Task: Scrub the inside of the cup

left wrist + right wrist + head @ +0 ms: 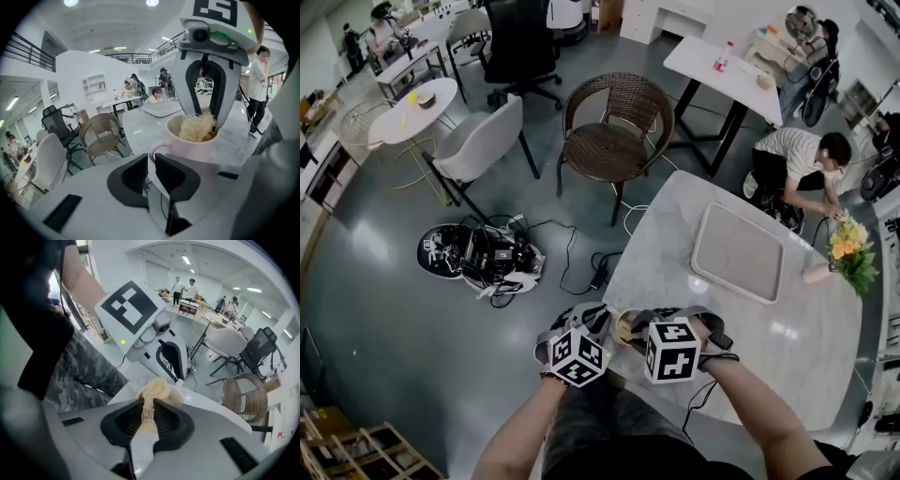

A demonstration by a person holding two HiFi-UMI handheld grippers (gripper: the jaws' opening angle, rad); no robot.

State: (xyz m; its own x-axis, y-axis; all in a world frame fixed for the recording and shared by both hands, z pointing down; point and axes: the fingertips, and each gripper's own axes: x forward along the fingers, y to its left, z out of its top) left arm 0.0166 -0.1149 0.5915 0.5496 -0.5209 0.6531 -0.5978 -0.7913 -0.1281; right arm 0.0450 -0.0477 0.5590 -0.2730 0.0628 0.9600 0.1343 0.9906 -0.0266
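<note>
Mid-scrub: the left gripper (pixel 151 164) pinches the cup (pixel 199 143) by its handle, the right gripper (pixel 149 413) clamps the fibrous scrubber (pixel 154 389) inside; next, its fingers (pixel 173 425) likely need to sweep the wall.

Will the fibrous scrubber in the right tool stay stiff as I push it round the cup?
Probably floppy: the scrubber is a loose fibre wad, squeezed thin in the right tool yet bulging inside the cup. Likely light and springy, so expect it to fold, not scrape.
</note>
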